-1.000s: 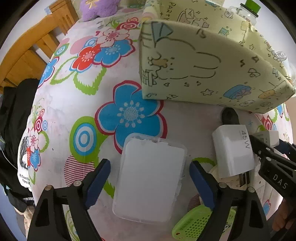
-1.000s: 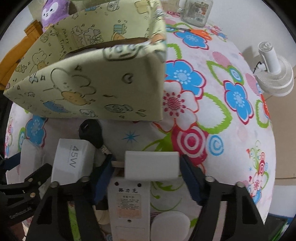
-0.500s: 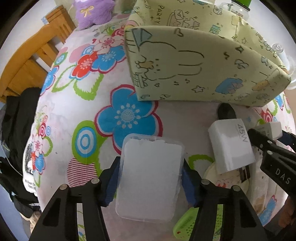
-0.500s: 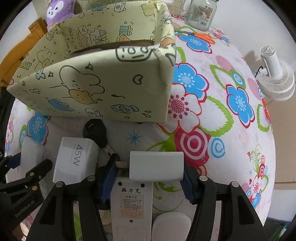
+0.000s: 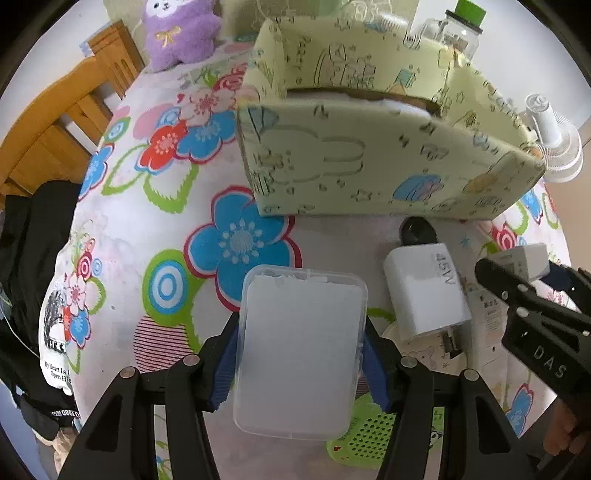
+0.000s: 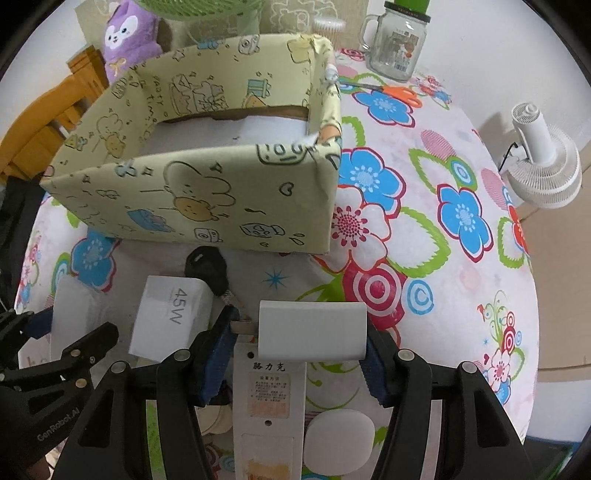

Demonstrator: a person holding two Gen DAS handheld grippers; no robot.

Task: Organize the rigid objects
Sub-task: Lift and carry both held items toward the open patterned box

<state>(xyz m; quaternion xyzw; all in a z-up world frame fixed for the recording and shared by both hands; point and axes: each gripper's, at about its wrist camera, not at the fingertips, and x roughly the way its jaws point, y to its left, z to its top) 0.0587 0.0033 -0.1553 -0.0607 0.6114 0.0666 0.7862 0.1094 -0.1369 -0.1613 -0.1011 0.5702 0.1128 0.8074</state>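
Left wrist view: left gripper [image 5: 299, 354] just closed onto clear plastic case [image 5: 300, 350] above flowered worktop [image 5: 147, 221], near box [image 5: 388, 162]. Likely light, stiff, slippery; best gripped by long sides.

Purple plush toy [image 6: 127, 35], glass jar [image 6: 397, 44], white fan [image 6: 543, 162], orange-handled scissors [image 6: 397, 92] on floral tablecloth [image 6: 424, 206].

A home: a flowered cloth [image 6: 424, 206] covers the surface, a purple plush toy [image 6: 127, 40] sits at eleven o'clock, wooden chair [image 5: 55, 133] at nine, small white fan [image 6: 543, 162] at two.
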